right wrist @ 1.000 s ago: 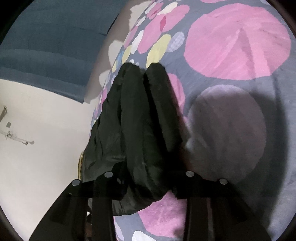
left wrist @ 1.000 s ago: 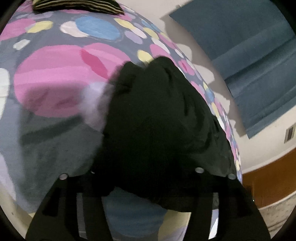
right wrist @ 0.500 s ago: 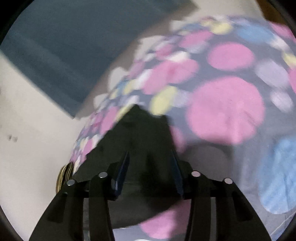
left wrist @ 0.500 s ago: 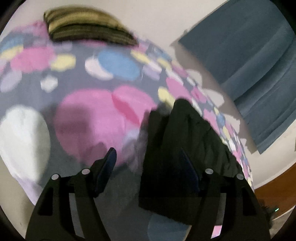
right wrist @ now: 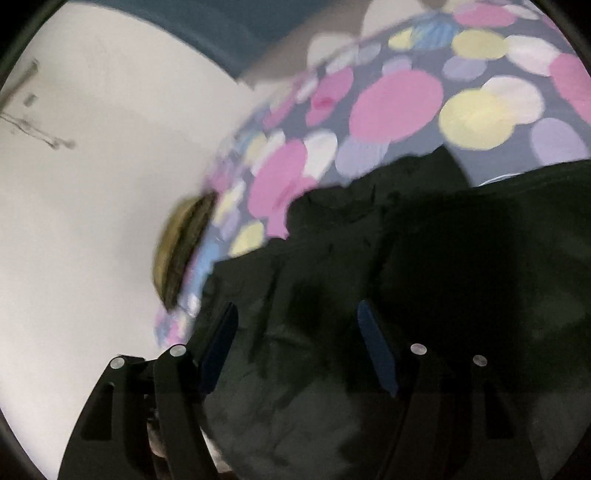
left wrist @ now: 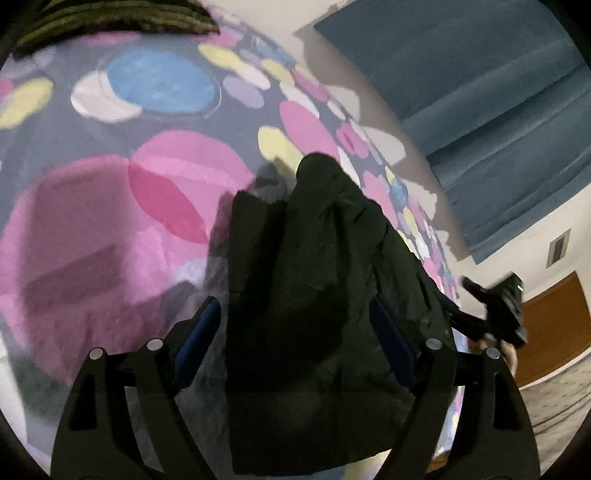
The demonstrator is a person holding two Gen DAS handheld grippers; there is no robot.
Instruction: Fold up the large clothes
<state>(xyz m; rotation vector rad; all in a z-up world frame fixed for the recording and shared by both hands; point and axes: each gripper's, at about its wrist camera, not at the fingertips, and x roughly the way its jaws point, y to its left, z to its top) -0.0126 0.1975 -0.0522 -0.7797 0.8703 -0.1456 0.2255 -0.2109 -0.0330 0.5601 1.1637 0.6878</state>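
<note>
A folded black garment (left wrist: 317, 295) lies on a spotted bedspread (left wrist: 110, 206), released as the jaws of the left gripper (left wrist: 295, 332) and right gripper (right wrist: 295, 343) have just been opening and now stand spread, pinching nothing. Best practice now: lift both grippers clear without snagging the cloth, then press the fold flat. No brand, label or writing is legible.

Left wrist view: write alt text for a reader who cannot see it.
A folded black garment lies on a bedspread of pink, blue and yellow circles, between the spread blue-padded fingers of the open left gripper, whose pads do not press on it. At the right edge the right gripper shows, blurred, before a blue curtain; a striped pillow lies beyond.
</note>
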